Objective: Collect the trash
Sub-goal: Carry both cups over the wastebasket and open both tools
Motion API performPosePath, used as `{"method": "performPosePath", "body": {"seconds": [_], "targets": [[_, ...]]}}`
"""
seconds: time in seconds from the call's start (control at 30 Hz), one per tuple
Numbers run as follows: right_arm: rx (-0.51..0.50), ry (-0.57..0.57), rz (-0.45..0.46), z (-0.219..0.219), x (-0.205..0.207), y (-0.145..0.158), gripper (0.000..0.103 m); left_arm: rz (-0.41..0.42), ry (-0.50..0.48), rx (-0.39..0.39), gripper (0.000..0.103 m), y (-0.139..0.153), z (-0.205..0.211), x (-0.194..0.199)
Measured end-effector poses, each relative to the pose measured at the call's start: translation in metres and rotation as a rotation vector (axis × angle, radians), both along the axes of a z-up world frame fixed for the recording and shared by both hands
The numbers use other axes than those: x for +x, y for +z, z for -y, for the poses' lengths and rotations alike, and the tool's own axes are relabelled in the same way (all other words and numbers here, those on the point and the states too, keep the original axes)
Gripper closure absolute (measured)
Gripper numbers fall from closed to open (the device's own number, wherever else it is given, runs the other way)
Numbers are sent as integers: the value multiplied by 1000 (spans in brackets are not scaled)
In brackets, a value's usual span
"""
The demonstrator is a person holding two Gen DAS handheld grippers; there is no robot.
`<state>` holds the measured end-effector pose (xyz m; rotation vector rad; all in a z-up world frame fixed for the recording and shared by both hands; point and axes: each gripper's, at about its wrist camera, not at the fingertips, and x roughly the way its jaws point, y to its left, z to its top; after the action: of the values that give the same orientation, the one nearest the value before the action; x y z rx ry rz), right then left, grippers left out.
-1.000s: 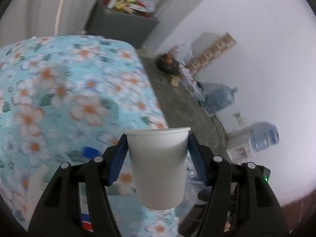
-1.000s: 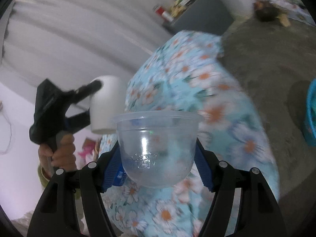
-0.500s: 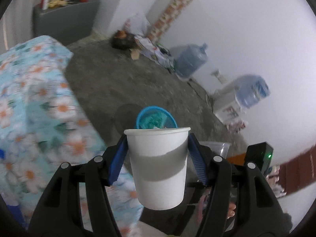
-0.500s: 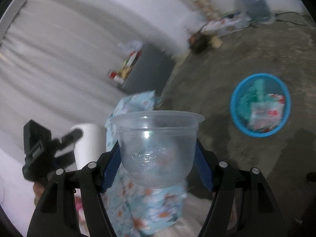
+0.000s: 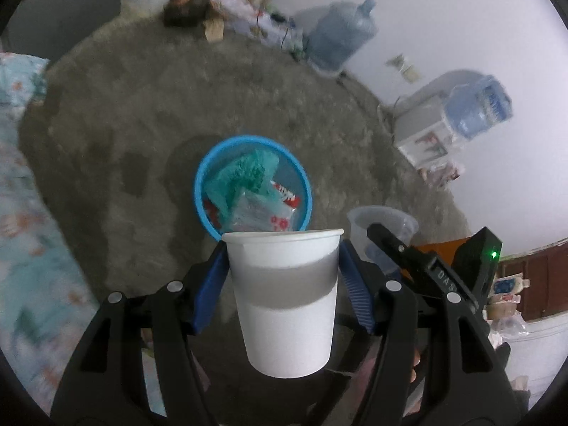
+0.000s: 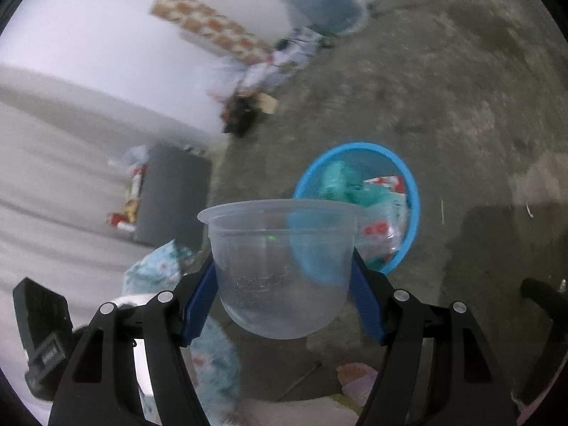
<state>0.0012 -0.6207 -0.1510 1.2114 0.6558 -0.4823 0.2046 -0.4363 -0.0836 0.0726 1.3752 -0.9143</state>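
Observation:
My left gripper [image 5: 282, 284] is shut on a white paper cup [image 5: 284, 305], held upright by its blue pads. Beyond and below it on the concrete floor stands a round blue bin [image 5: 304, 184] holding green and red-and-white wrappers. In the right wrist view my right gripper [image 6: 282, 277] is shut on a clear plastic bowl [image 6: 280, 269], with the same blue bin [image 6: 413, 209] just past it to the right. The right gripper and its clear bowl [image 5: 385, 218] also show at the right of the left wrist view.
A bed with a blue floral sheet [image 5: 32, 234] runs along the left. Large water bottles [image 5: 340, 32] and a dispenser [image 5: 426, 124] line the white wall. A dark cabinet [image 6: 170, 195] with packets and a litter pile [image 6: 248, 106] stand farther off.
Both grippers have swung away from the floral bed and tilted down toward the floor. The blue bin has come into view and now lies just beyond both held cups.

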Motion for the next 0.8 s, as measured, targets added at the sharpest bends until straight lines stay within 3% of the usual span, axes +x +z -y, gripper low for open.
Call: {"method": "performPosePath", "body": {"seconds": [0.17, 0.3, 0.4, 0.47, 0.6, 0.8], "targets": [[65, -18, -66, 35, 30, -53, 35, -53, -10, 60, 44, -51, 43, 9], [55, 6, -109, 57, 59, -81, 34, -91, -3, 86, 43, -87, 67, 23], [64, 12, -142, 74, 78, -109, 24, -110, 16, 108, 32, -110, 80, 34], [75, 7, -204, 82, 86, -131, 24, -126, 37, 128, 31, -125, 83, 39], [92, -14, -246, 88, 83, -154, 24, -164, 62, 125, 31, -136, 81, 45], [41, -52, -228, 89, 68, -140, 24, -159, 48, 84, 31, -121, 76, 41]]}}
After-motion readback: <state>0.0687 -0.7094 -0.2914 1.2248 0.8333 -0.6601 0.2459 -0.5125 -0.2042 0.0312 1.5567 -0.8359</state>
